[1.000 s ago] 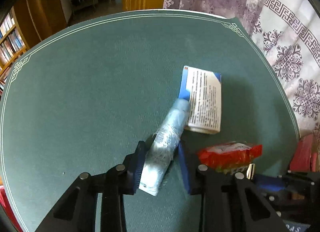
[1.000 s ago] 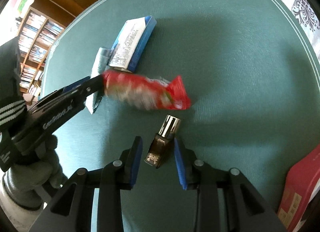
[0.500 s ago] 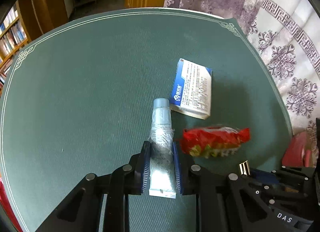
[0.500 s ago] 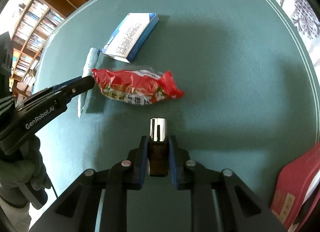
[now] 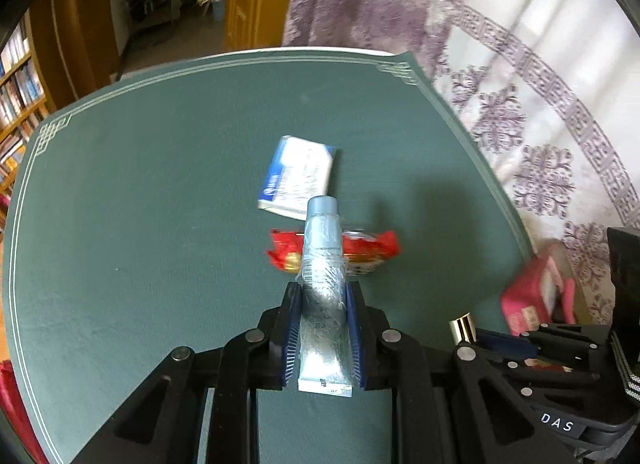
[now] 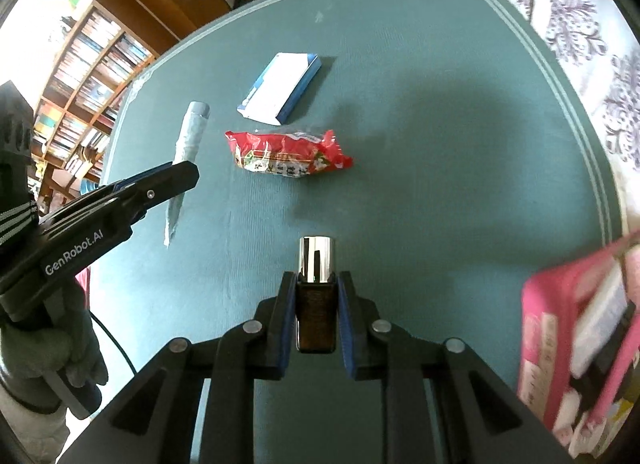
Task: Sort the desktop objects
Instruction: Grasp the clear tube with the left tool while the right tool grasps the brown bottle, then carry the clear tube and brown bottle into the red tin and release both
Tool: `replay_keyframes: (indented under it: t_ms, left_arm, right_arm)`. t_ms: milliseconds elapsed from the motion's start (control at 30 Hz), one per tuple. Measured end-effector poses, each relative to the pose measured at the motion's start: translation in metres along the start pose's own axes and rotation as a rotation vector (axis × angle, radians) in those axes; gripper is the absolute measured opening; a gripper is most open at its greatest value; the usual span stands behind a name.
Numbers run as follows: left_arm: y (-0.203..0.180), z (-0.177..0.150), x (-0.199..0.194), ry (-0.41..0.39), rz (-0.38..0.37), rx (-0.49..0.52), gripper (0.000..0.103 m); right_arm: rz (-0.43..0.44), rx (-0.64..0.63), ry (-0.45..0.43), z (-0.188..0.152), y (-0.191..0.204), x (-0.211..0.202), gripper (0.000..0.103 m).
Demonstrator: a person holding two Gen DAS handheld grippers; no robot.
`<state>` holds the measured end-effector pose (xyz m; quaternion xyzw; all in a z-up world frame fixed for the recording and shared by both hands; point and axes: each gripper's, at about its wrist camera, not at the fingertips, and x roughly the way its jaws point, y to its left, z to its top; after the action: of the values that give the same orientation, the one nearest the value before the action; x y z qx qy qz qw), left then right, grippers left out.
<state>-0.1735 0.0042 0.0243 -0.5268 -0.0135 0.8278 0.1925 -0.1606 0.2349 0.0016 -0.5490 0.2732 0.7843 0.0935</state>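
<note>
Pinching a tube (image 5: 322,264) between both pads, the left tongs (image 5: 323,334) hold it off the green surface (image 5: 140,203); cap end points forward, crimped end sticks out behind the pads. In the left wrist view the tube overlaps a red packet (image 5: 376,248) and the near edge of a blue-white box (image 5: 298,179), both lying flat on the surface further out. Right wrist view shows the tube (image 6: 188,151) raised to the left of the packet (image 6: 288,153), box (image 6: 280,87) beyond it, all three apart from each other.

Right tongs (image 6: 316,318) are clamped on a dark bottle (image 6: 316,312), chrome cap poking forward past the pads. Same cap (image 5: 462,328) shows at lower right in the left view, held by the right tongs (image 5: 492,344). Pink box (image 6: 576,336) sits at the right edge, blurred.
</note>
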Motion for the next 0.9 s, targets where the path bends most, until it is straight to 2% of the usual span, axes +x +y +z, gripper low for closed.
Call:
replay_keyframes:
  t_ms: [33,300,400,500,633,900]
  left_arm:
    - [-0.006,-0.002,-0.004,-0.003,-0.004,0.011,0.023]
    - [-0.065,-0.007,-0.016,-0.009,-0.053,0.099,0.023]
    - [-0.097,-0.011,-0.021,-0.009,-0.089,0.158,0.023]
    - [-0.127,-0.015,-0.025,-0.008,-0.12,0.214,0.023]
    - [-0.173,-0.017,-0.027,-0.003,-0.17,0.304,0.023]
    - [-0.235,-0.024,-0.022,0.02,-0.241,0.427,0.023]
  right_arm:
    - [-0.002,0.003,-0.007,-0.012,0.004,-0.001,0.022]
    - [-0.019,0.052,-0.078,-0.032,-0.036,-0.041,0.022]
    - [-0.038,0.079,-0.109,-0.052,-0.053,-0.062,0.022]
    - [-0.062,0.106,-0.137,-0.053,-0.061,-0.076,0.022]
    - [-0.087,0.164,-0.175,-0.076,-0.095,-0.109,0.022]
    - [-0.144,0.277,-0.225,-0.104,-0.135,-0.146,0.022]
